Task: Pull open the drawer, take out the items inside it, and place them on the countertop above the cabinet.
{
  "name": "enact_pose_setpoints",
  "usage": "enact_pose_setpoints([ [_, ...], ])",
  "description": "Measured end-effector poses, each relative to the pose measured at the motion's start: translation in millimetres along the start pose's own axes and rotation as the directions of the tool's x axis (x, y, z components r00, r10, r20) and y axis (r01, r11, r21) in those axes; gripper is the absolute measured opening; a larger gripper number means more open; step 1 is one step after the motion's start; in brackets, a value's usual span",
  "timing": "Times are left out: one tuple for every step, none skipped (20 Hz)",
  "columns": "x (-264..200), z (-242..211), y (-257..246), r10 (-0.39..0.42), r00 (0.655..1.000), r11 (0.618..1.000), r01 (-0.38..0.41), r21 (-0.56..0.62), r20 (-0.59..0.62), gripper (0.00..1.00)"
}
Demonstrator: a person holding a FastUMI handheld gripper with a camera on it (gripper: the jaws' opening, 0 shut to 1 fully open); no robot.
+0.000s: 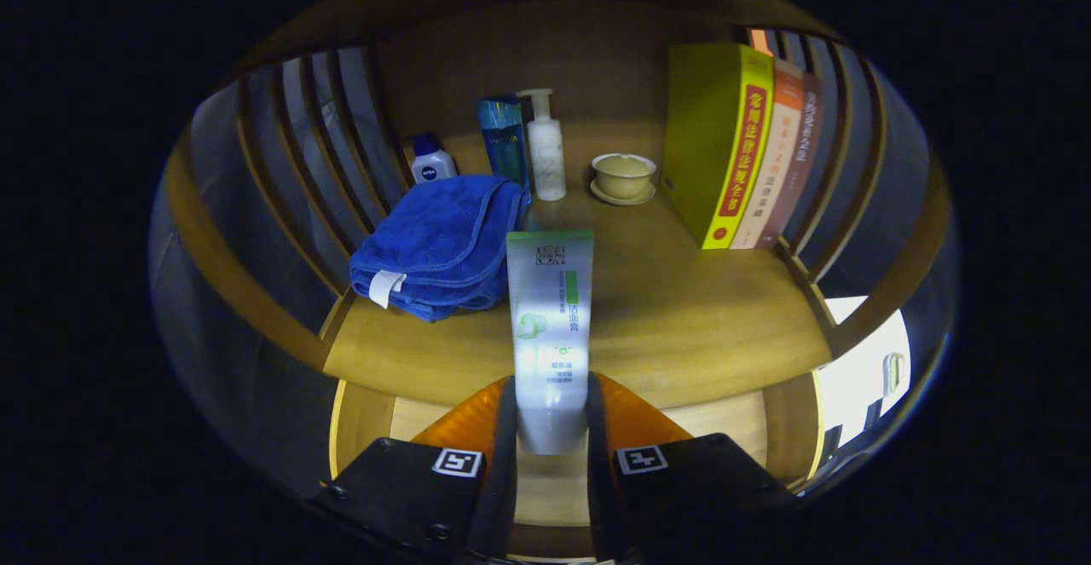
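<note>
The gripper [550, 416] is pinching the lower end of a soft plastic cleanser tube [550, 318], both fingers pressing on it, and is holding it upright over the front edge of the wooden countertop [682, 318]. Risk: the smooth, squeezable tube is likely to slip or buckle under uneven pressure, and if released standing it may topple toward the folded blue terry towel [439, 245] at 10 o'clock. Beyond it, at 12 o'clock, a rigid pump bottle [545, 152] is standing; a glazed lidded cup [624, 175] is sitting at 1 o'clock, beside upright hardback books [741, 147].
</note>
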State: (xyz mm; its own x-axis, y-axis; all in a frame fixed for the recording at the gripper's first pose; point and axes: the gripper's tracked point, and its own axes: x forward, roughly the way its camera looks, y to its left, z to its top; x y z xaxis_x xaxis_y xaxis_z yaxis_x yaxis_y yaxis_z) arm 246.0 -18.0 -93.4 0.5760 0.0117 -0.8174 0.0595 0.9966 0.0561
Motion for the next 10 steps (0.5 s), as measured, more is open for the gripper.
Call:
enact_pose_setpoints([
  [9.8, 1.0, -1.4, -0.015, 1.000, 1.000, 0.015, 0.005, -0.015, 0.44],
  [18.5, 2.1, -2.8, -0.031, 0.999, 1.000, 0.031, 0.003, -0.027, 0.44],
  [26.6, 0.4, -4.3, -0.042, 0.998, 0.999, 0.042, 0.001, -0.046, 0.43],
  [32.9, -1.0, -6.5, -0.055, 0.997, 0.998, 0.055, 0.001, -0.062, 0.44],
  [37.8, -2.7, -10.1, -0.068, 0.995, 0.998, 0.069, 0.005, -0.077, 0.44],
  [42.6, -4.1, -14.5, -0.088, 0.992, 0.996, 0.089, 0.016, -0.087, 0.44],
  [46.4, -5.0, -18.9, -0.102, 0.990, 0.994, 0.105, 0.025, -0.095, 0.43],
  [46.9, -2.0, -21.3, -0.107, 0.990, 0.993, 0.111, 0.037, -0.087, 0.45],
  [50.8, -0.9, -24.0, -0.114, 0.990, 0.992, 0.118, 0.038, -0.084, 0.46],
  [51.2, 1.5, -24.7, -0.111, 0.991, 0.993, 0.114, 0.038, -0.076, 0.47],
])
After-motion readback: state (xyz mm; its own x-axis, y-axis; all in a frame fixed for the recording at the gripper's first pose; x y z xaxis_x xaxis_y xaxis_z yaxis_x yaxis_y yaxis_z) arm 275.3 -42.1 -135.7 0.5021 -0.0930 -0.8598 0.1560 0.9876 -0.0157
